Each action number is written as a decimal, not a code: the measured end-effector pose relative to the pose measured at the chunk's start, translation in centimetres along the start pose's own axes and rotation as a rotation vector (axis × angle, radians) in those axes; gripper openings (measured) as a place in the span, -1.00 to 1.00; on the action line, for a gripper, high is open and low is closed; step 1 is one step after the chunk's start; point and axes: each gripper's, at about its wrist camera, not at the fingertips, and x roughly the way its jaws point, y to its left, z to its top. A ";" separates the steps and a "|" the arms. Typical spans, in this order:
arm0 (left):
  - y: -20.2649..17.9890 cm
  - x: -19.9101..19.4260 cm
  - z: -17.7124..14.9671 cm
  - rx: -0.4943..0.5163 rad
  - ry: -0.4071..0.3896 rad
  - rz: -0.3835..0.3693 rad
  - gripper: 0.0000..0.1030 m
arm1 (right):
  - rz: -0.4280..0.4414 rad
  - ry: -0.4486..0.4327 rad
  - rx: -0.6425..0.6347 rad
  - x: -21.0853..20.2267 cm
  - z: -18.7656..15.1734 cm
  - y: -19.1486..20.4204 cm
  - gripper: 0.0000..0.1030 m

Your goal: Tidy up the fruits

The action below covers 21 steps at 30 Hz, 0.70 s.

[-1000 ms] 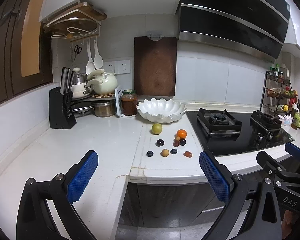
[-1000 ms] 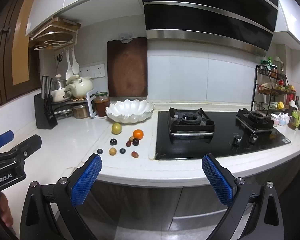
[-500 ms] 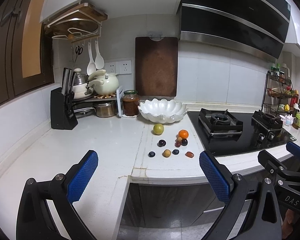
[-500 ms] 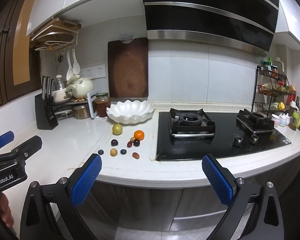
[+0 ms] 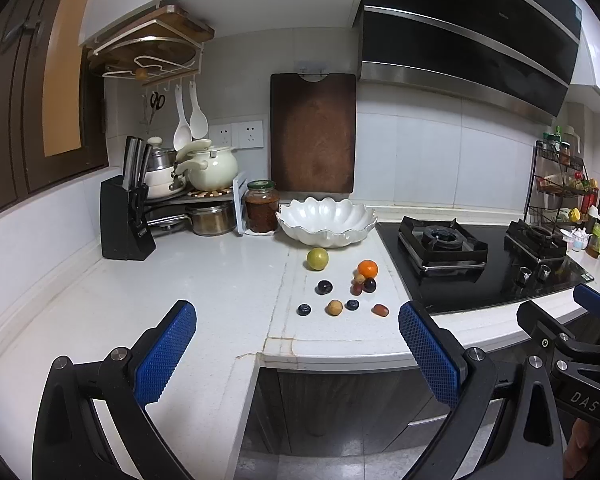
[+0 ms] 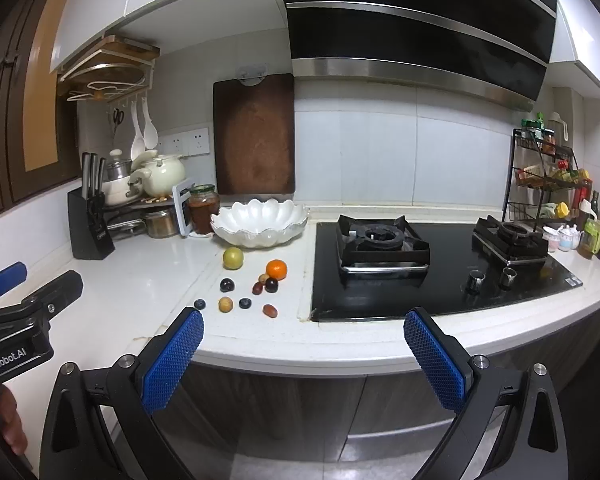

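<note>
Fruits (image 5: 342, 284) well beyond both gaping tools

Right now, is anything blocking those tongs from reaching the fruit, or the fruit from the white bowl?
Nothing visible. Both tongs, left and right, hang open before the counter edge; bare counter leads to the fruits, and the bowl sits just behind them.

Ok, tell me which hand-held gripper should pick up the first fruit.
Left, narrowly. The left hand-held gripper faces the fruit cluster, with the tan fruit centred between its open fingers. In the right hand-held gripper view, the fruit sits left of centre. Both are open and empty.
</note>
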 end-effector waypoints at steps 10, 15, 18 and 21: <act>-0.1 0.3 0.1 0.001 0.007 0.000 1.00 | 0.001 0.005 0.000 0.2 0.0 0.1 0.98; -0.1 0.5 0.1 0.001 0.011 0.001 1.00 | 0.000 0.007 -0.001 0.3 0.0 0.1 0.98; -0.1 0.7 0.1 0.000 0.016 -0.003 1.00 | -0.001 0.008 0.000 0.4 -0.1 0.1 0.98; -0.1 0.9 0.1 -0.001 0.020 -0.011 1.00 | 0.002 0.009 0.001 0.4 -0.1 0.0 0.98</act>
